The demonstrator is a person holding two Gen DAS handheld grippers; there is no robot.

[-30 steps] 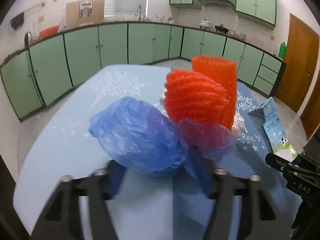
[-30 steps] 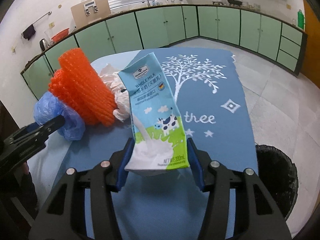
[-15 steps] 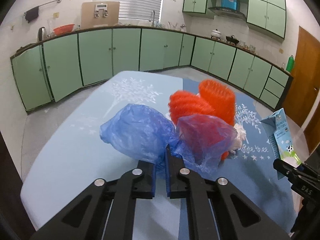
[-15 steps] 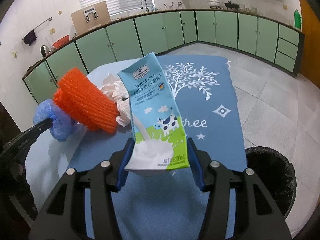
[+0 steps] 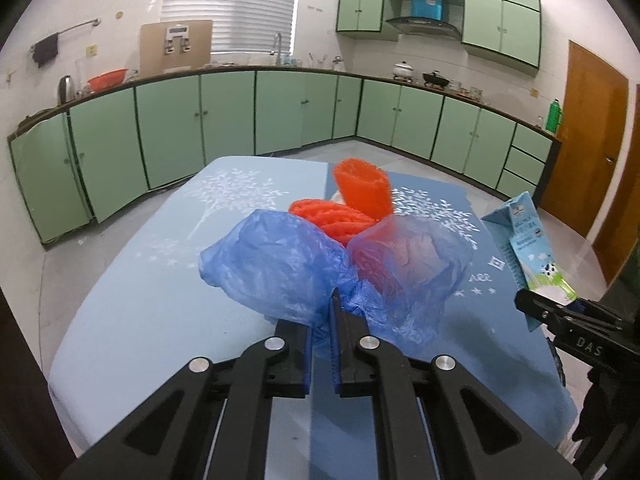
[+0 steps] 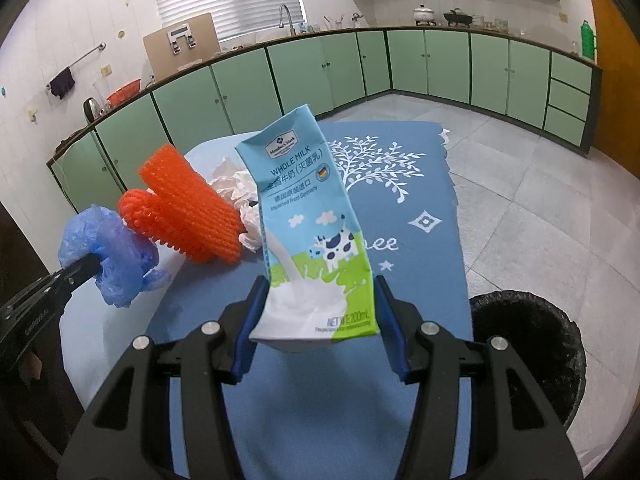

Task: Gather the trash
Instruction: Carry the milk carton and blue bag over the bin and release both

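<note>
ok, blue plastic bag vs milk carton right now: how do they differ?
The blue plastic bag is soft, crumpled and translucent; the milk carton is stiff, boxy and printed. The left gripper pinches the bag with jaws nearly together; the right gripper clamps the carton's base with jaws well apart. The bag bunches shapelessly; the carton stands up, tilted. Both are gripped and off the table.

You have a crumpled, translucent blue plastic bag (image 5: 280, 268) pinched and lifted clear of the table. Your upright whole-milk carton (image 6: 310, 236), light blue and green with a cow, is clamped at its base. On the table, two ribbed orange foam sleeves (image 6: 188, 216) lie beside crumpled white tissue (image 6: 236, 188).
</note>
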